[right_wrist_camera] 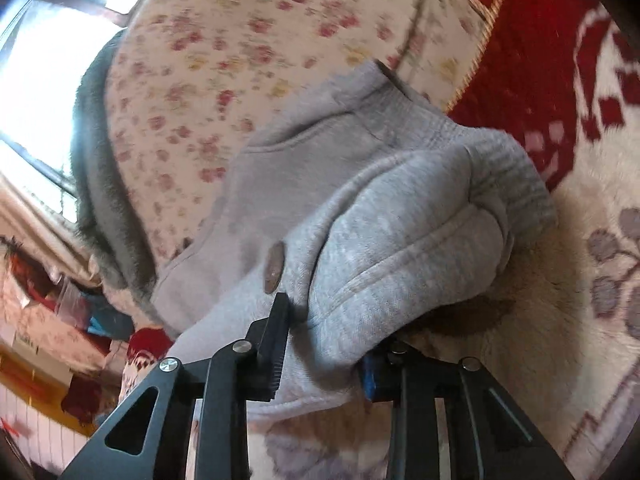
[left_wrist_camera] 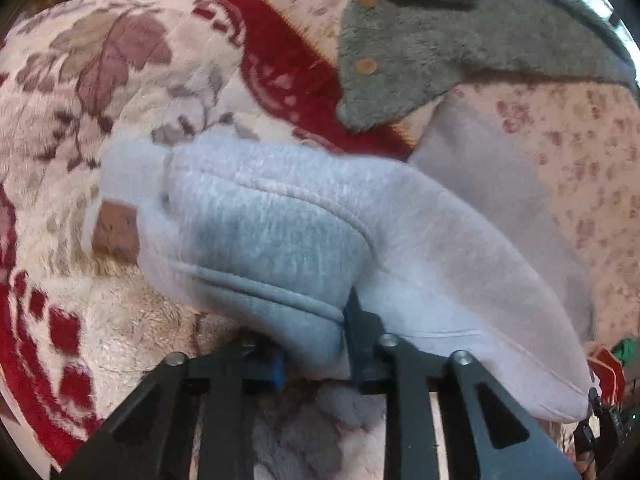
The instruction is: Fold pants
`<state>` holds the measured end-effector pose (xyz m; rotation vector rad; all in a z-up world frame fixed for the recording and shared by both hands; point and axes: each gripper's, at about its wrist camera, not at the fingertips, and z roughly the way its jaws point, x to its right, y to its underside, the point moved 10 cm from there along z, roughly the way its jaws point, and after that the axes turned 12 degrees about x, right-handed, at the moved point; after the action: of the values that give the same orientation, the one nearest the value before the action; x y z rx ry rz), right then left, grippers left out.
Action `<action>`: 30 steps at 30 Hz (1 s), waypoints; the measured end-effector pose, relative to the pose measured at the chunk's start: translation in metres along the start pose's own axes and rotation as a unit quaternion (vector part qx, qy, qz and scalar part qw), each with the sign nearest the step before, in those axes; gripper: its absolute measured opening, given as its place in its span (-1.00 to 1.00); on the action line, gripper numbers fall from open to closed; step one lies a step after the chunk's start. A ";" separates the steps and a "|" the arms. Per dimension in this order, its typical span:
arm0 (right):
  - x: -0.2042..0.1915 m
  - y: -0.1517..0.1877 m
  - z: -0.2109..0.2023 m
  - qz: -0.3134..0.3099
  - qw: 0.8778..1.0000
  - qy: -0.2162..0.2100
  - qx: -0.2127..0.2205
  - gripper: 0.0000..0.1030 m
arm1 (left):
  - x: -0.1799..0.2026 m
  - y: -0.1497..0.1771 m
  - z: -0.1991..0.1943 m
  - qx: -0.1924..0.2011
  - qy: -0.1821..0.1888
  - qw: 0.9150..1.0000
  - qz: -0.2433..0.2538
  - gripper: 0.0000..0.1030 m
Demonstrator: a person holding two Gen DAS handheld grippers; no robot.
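The light grey sweatpants (left_wrist_camera: 280, 216) lie bunched on a red and cream floral blanket (left_wrist_camera: 132, 80). A brown patch label (left_wrist_camera: 118, 232) shows at their left end. My left gripper (left_wrist_camera: 316, 344) is shut on a thick fold of the pants and lifts it off the blanket. In the right wrist view the same pants (right_wrist_camera: 400, 220) hang in a doubled fold, with a brown button (right_wrist_camera: 273, 268) near the fingers. My right gripper (right_wrist_camera: 324, 360) is shut on that fold. The far end of the pants drapes back onto the bed.
A grey fleece garment (left_wrist_camera: 420, 40) with tan buttons lies at the back on a pink floral sheet (left_wrist_camera: 580, 168). The sheet also shows in the right wrist view (right_wrist_camera: 224, 60), with a bright window (right_wrist_camera: 36, 60) and cluttered shelves (right_wrist_camera: 60, 352) to the left.
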<state>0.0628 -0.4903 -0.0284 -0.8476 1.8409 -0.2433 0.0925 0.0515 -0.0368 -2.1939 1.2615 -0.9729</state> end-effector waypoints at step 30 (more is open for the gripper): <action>0.019 0.108 -0.160 -0.135 0.982 0.082 -0.102 -0.59 | -0.052 0.028 -0.070 -0.028 0.052 0.994 0.092 -0.51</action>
<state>-0.1284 -0.4579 -0.0304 -1.2552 1.9234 -0.3061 0.0066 0.0809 -0.0277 -2.0477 1.5263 -0.9980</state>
